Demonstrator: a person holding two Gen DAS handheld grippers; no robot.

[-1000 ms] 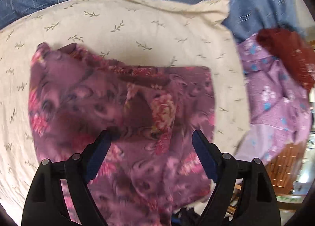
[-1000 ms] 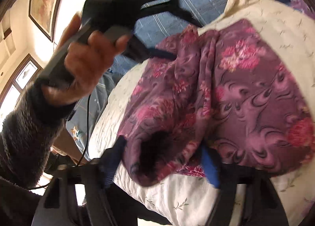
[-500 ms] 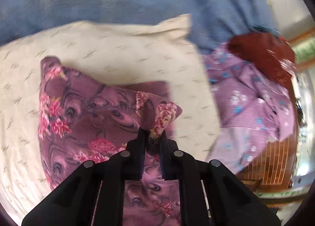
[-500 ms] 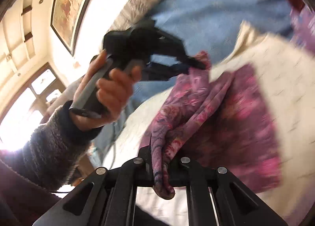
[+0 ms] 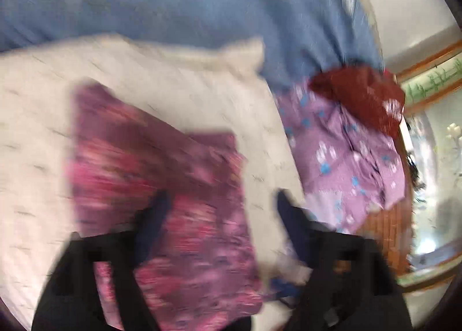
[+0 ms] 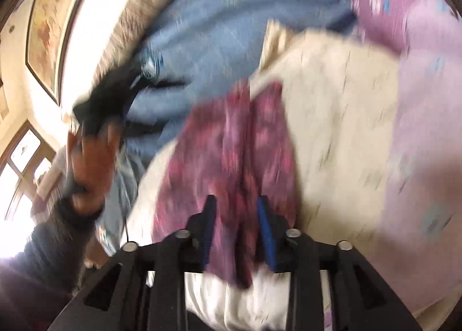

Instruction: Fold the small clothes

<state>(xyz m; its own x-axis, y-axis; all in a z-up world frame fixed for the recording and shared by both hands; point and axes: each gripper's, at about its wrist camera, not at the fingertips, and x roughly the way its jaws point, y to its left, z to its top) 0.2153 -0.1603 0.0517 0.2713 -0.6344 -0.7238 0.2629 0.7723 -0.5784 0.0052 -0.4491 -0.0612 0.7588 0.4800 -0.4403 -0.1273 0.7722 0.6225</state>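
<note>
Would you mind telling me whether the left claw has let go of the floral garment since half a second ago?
Yes. The left claw was pinched on the floral garment; now it is opening, and the garment lies flatter on the cream pillow.

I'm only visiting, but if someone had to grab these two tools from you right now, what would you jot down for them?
Left hand-held gripper: jaws opening, nothing gripped, above the floral garment.
Right hand-held gripper: jaws opening; a fold of the garment lies between them, grip unclear in the blur.
Garment: partly folded on the cream pillow.
Waiting beside it: lilac printed cloth and dark red cloth.
Left: finish this fold, then do those two.
</note>
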